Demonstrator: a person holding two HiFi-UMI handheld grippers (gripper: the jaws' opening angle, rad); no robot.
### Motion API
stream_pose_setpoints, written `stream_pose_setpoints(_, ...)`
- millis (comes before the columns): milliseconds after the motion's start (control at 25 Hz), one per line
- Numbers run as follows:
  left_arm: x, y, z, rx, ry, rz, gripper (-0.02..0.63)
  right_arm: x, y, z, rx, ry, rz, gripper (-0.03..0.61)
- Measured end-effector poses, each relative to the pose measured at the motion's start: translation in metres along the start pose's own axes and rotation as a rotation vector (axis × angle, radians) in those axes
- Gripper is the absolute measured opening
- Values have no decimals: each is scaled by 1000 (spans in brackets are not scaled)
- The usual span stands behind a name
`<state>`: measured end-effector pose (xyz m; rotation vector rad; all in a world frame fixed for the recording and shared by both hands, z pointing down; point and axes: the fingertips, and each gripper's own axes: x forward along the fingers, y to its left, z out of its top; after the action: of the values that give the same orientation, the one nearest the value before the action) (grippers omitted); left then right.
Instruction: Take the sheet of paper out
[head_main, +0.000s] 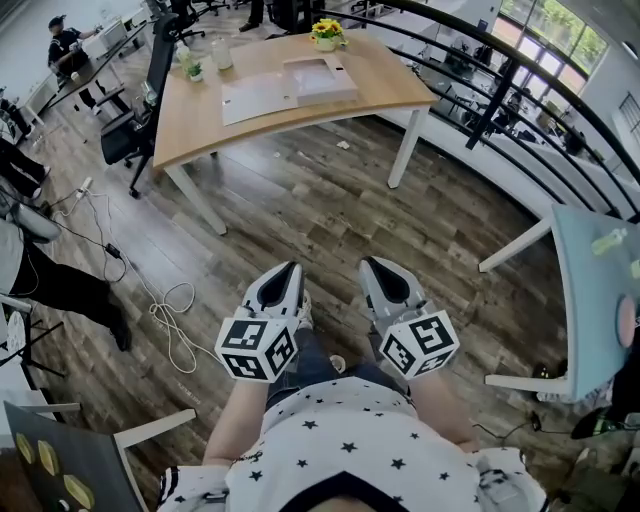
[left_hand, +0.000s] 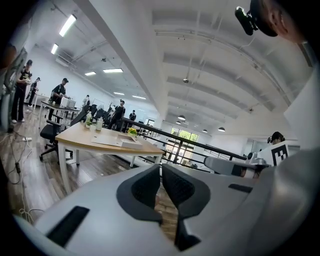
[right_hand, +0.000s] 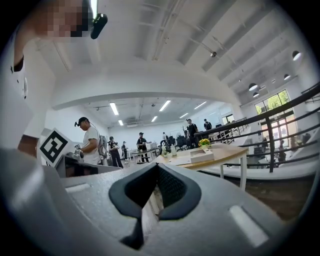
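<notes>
In the lower centre of the head view, the left gripper (head_main: 288, 270) and the right gripper (head_main: 373, 265) are held side by side, each closed on nothing. The sheet of paper (head_main: 258, 98) is seen flat on the bench (head_main: 190, 128) at upper centre, beside a white box (head_main: 320, 80), short of the bench's near edge. Open wooden floor (head_main: 330, 210) is left between them.

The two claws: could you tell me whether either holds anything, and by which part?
Nothing is held: the left claw and the right claw are both shut and empty, and the wooden table stands well ahead of them.
</notes>
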<state>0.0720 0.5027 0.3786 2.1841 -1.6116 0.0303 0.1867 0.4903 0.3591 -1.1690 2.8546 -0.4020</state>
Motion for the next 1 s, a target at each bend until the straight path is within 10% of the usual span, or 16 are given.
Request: stream_pose_setpoints(1000, 154, 93, 72, 10, 11, -40, 53, 159, -82, 20, -9, 73, 30, 65)
